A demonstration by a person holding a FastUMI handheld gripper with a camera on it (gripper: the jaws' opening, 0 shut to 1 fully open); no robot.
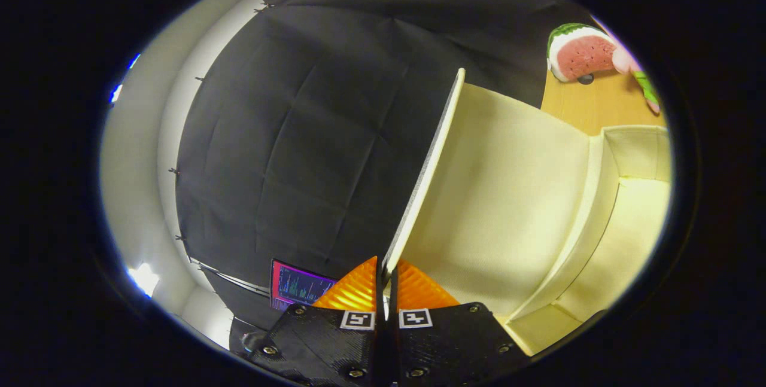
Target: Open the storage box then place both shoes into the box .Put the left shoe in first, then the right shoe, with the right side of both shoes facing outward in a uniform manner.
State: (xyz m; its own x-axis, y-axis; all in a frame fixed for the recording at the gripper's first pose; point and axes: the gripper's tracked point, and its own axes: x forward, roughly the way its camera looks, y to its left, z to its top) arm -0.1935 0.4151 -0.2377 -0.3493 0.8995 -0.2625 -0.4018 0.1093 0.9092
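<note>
Gripper view: fingers (386,282) pinched nearly together on the raised lid (426,177) edge of the cream storage box (634,219).

Watermelon toy (581,52): you'll find it far beyond the fingers, off to their right, lying on the wooden table.
Wooden table (598,106): bare top just below that toy.
Screen (297,286): lit, just left of the fingers, low against the dark cloth wall (299,136).
</note>
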